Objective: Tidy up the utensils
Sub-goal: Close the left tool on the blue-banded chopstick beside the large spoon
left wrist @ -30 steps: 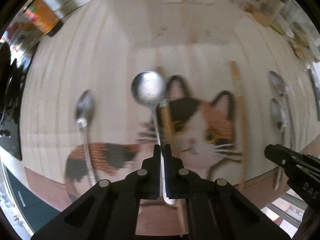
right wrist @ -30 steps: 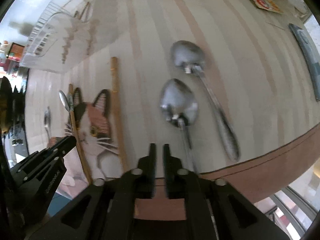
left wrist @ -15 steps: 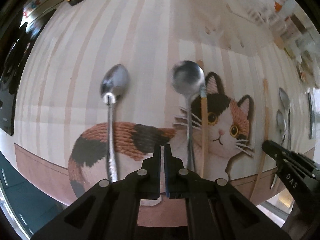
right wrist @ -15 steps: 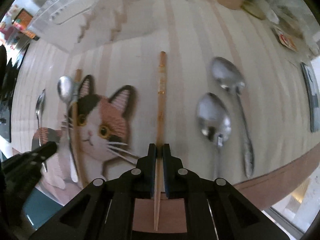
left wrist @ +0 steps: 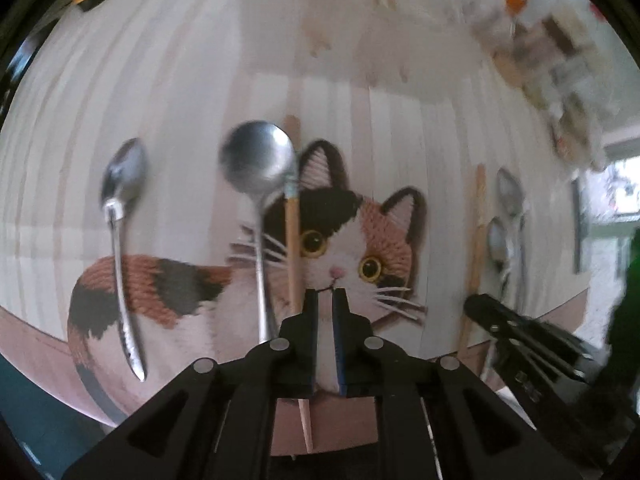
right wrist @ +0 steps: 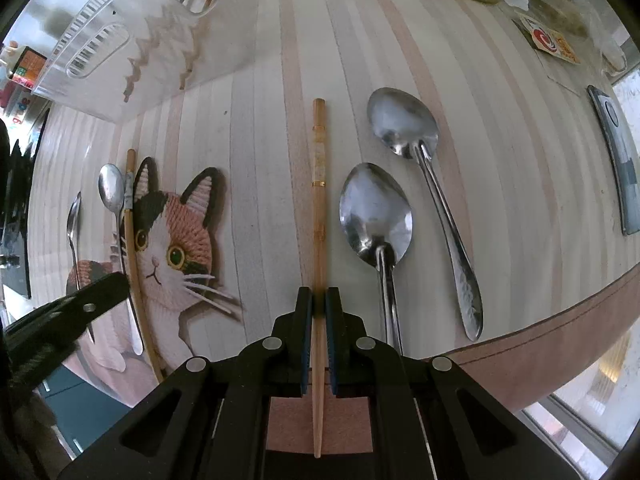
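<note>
My right gripper [right wrist: 319, 294] is shut on a wooden chopstick [right wrist: 319, 184] that points away over the striped table. Two large steel spoons [right wrist: 376, 210] [right wrist: 404, 122] lie just right of it. My left gripper [left wrist: 326, 292] is empty over the cat-shaped mat [left wrist: 336, 248], its jaws slightly apart. A second chopstick [left wrist: 294, 240] lies just left of its fingers, its thin end passing under them. A round spoon [left wrist: 258, 160] and a smaller spoon [left wrist: 122, 178] lie further left. The right gripper also shows in the left wrist view [left wrist: 480, 308].
A clear plastic organizer tray [right wrist: 120, 44] holding chopsticks stands at the back left. Jars, packets and lids [right wrist: 552, 40] crowd the back right. A dark flat device [right wrist: 618, 160] lies at the far right. The table's front edge [right wrist: 540, 332] is close below the grippers.
My left gripper let go of the round spoon, which now lies on the mat, and shifted right to the second chopstick. My right gripper moved left off the spoons and closed on the chopstick.
</note>
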`<state>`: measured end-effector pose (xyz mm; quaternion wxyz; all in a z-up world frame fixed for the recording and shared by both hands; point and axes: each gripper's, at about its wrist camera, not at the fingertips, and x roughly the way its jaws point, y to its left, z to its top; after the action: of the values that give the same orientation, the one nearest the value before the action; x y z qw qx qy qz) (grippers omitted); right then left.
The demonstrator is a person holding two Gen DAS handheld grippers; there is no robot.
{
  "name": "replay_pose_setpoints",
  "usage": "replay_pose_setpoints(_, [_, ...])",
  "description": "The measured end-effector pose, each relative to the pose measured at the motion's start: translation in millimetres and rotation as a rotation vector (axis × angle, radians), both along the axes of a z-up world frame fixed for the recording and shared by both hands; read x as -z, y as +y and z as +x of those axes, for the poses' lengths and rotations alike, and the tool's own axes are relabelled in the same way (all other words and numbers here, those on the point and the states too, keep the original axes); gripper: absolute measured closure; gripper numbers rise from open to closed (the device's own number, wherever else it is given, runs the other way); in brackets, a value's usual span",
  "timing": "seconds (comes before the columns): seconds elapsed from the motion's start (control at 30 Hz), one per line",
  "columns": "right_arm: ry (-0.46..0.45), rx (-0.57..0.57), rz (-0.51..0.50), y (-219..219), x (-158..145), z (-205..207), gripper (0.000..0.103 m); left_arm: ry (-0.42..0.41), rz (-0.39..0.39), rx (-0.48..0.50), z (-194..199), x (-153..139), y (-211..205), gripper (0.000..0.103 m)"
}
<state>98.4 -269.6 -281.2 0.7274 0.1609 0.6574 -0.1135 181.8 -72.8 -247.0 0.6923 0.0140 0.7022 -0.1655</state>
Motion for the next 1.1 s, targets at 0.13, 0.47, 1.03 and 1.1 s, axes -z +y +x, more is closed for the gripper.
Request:
replay_pose_setpoints(0.13, [0.005, 0.005, -0.009, 11, 2, 7, 0.096, -0.052, 0.092, 0.05, -5, 2, -7, 0.101])
replay_pose_setpoints(0.47, [-0.001, 0.027, 0.013, 4, 9, 0, 0.096, -0.052, 0.042, 0.041, 2, -6, 12, 0.103])
replay_pose_setpoints(1.03, [0.01, 0.045, 0.034, -16, 9, -6, 0.096, 0.136, -0.145, 0.016, 1, 7, -10, 0.101])
replay_pose_setpoints(1.1, [0.007, 0.062, 0.055, -19, 10, -4, 0.096, 0.103, -0.167, 0.004, 3, -6, -1, 0.097])
